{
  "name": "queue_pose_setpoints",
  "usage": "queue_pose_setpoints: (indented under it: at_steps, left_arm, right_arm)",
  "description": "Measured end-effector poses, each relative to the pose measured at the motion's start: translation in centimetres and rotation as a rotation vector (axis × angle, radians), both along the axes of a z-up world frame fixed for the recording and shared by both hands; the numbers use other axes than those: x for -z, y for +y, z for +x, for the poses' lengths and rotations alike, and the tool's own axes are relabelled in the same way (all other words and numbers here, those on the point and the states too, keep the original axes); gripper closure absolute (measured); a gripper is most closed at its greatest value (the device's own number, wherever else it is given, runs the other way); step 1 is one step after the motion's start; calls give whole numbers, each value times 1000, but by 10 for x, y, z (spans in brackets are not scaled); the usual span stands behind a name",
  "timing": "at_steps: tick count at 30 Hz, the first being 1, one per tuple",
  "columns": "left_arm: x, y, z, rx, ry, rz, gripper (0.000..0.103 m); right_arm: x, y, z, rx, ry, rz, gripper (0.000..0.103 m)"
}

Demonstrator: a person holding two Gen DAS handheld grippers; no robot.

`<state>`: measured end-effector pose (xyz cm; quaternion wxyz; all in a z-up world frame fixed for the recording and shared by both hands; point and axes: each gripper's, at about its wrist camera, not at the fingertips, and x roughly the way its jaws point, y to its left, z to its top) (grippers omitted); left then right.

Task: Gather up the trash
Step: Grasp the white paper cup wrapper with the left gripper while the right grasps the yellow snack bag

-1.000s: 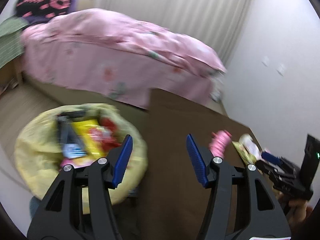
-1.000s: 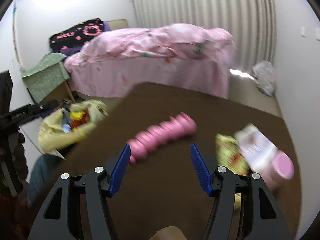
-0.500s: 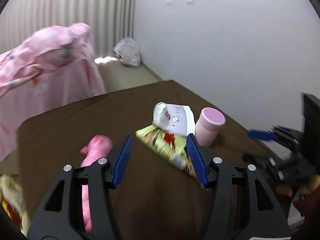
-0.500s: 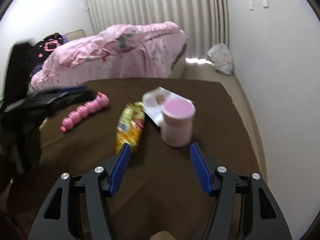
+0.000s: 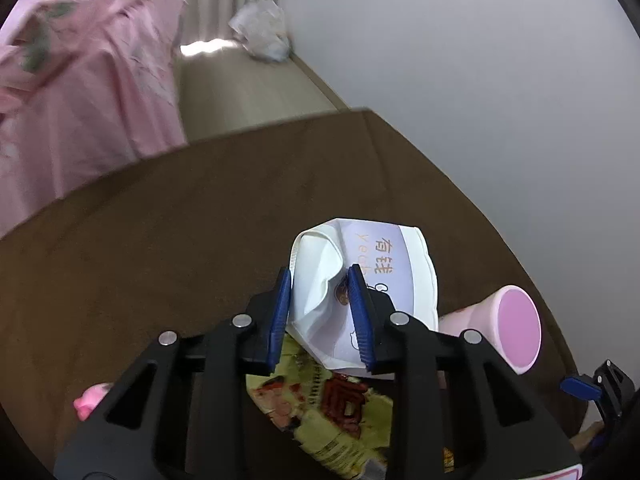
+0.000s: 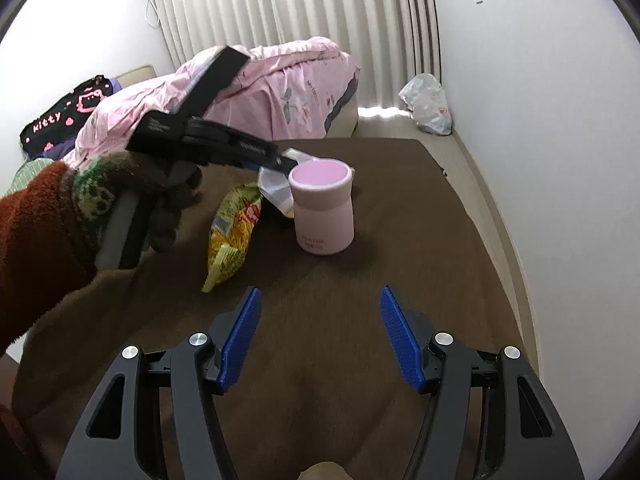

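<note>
Left tool [image 5: 320, 300] closing round white wrapper [image 5: 384, 280], pink cup [image 5: 516, 328] beside; right tool [image 6: 320, 336] released.

Left tongs [image 5: 322, 312] closing; right tongs [image 6: 320, 336] spread wide.

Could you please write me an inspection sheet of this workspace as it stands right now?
Surface: brown cloth-covered table, bare at its near end.
Job's things: white crumpled paper packet with printed characters; yellow crinkled snack bag lying beside it.
Clutter: pink cylindrical cup, upright; pink lumpy object at the table's edge, mostly hidden.
Grippers: left gripper closing, the white packet between its blue pads; right gripper open, nothing between its pads.
Cables: nothing seen on the table.
Surroundings: pink quilted bed, pleated curtain, white plastic bag on the floor.
</note>
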<state>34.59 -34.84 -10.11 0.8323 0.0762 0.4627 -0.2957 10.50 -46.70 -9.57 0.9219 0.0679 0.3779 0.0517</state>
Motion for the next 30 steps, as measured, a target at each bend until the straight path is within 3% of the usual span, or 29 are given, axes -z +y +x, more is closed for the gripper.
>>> queue_pose_setpoints:
  at_steps: [2, 9, 12, 16, 23, 30]
  left_arm:
    - [-15, 23, -8, -52, -51, -39, 75]
    - [-43, 99, -51, -177, -68, -93, 75]
    - [-45, 123, -82, -203, -81, -75, 75]
    - [-39, 149, -119, -229, -125, -4, 75]
    - [-28, 186, -158, -342, -63, -4, 75]
    - [-25, 191, -173, -325, -39, -39, 75]
  right_arm:
    - [4, 1, 2, -4, 11, 14, 45]
    - [1, 21, 7, -21, 0, -55, 45]
    - [-3, 30, 10, -34, -5, -94, 45]
    - [-5, 37, 20, -62, 29, -72, 45]
    - [-9, 62, 43, -140, 16, -14, 45]
    - [5, 79, 87, -128, 66, -14, 52]
